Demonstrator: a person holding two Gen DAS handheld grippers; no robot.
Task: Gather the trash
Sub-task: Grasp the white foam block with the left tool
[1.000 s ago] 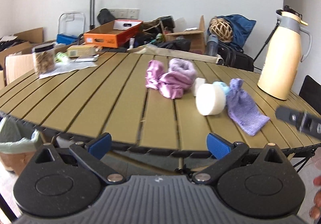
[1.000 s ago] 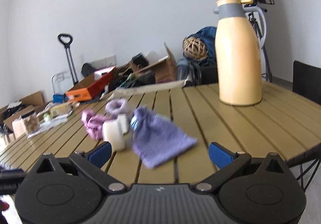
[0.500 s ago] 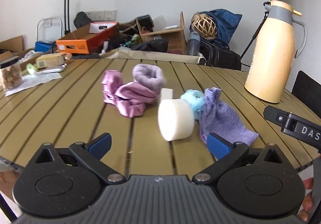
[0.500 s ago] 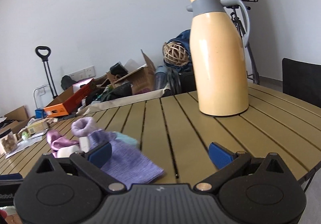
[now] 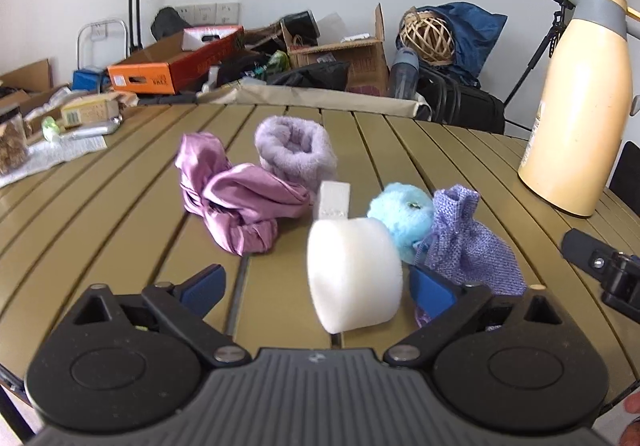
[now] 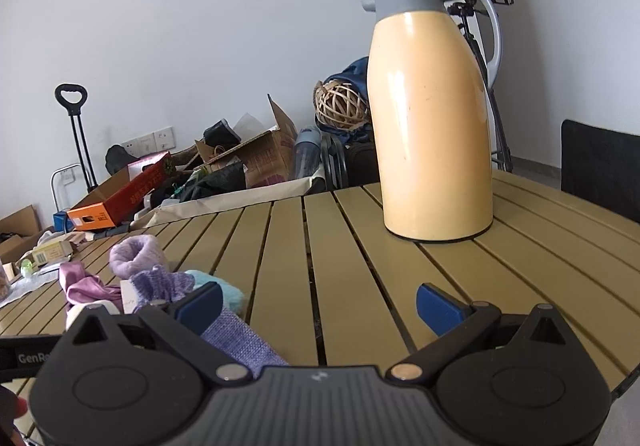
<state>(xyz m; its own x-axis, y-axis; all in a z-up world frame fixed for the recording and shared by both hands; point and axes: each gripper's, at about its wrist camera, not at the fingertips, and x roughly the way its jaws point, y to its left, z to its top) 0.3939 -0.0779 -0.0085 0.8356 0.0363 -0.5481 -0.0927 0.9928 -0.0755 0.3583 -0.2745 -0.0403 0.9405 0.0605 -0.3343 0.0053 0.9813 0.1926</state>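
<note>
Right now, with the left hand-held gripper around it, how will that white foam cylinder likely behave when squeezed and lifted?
The white foam cylinder looks porous and matte, so it is probably light and gives a little under the pads. It lies on its curved side on the slatted table, so a nudge may roll it. The left hand-held gripper has just been closing around it, without contact.

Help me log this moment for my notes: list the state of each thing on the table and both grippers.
left gripper: open, jaws just closing in around the white foam cylinder, not yet pressing.
right gripper: open, empty.
white foam cylinder: lying on its side.
purple drawstring pouch: lying flat, neck cinched.
yellow thermos: upright, lid on.
pink satin cloth: crumpled.
</note>
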